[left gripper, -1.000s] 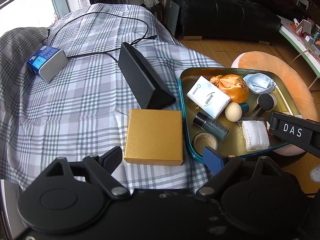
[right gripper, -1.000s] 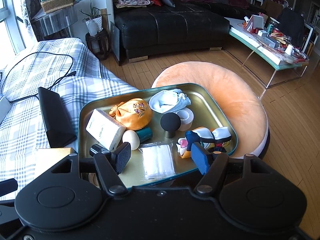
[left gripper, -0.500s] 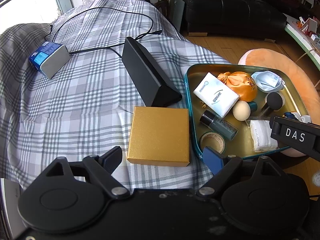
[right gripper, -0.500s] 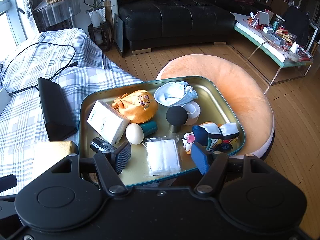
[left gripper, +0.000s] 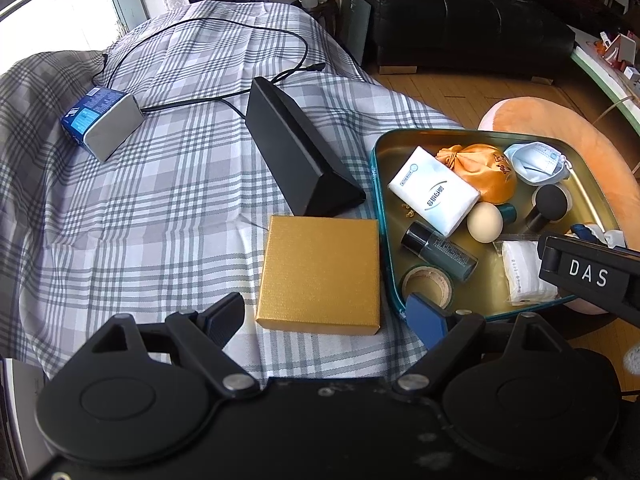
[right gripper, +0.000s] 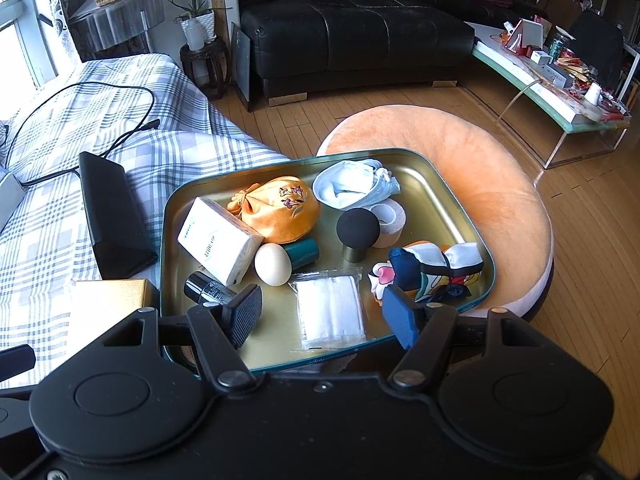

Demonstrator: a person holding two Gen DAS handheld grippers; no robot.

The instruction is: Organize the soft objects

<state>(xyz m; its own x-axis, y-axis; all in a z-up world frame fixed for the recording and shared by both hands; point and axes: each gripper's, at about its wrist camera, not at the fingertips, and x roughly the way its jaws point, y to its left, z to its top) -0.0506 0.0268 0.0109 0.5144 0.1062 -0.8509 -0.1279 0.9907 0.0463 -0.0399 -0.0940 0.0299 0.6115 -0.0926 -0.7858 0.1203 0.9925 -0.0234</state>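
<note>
A gold metal tray [right gripper: 436, 184] rests partly on the plaid bed and partly on an orange cushion [right gripper: 480, 168]. It holds an orange satin pouch [right gripper: 280, 208], a blue face mask [right gripper: 352, 186], a tissue pack [right gripper: 218, 236], a bagged white mask [right gripper: 330, 312], a colourful scarf [right gripper: 432, 268], an egg-shaped sponge [right gripper: 273, 264], a black puff [right gripper: 357, 230], tape and a bottle. My right gripper [right gripper: 322, 318] is open above the tray's near edge, over the bagged mask. My left gripper [left gripper: 326, 324] is open and empty above a gold box [left gripper: 320, 272].
A black triangular box [left gripper: 296, 164], a blue-and-white box [left gripper: 100, 120] and a black cable [left gripper: 224, 60] lie on the plaid cover [left gripper: 140, 208]. A black sofa [right gripper: 352, 28] and a glass coffee table [right gripper: 548, 84] stand beyond on the wood floor.
Both grippers have drawn back and risen slightly, so the tray and boxes sit a little farther off. Nothing was picked up or moved.
</note>
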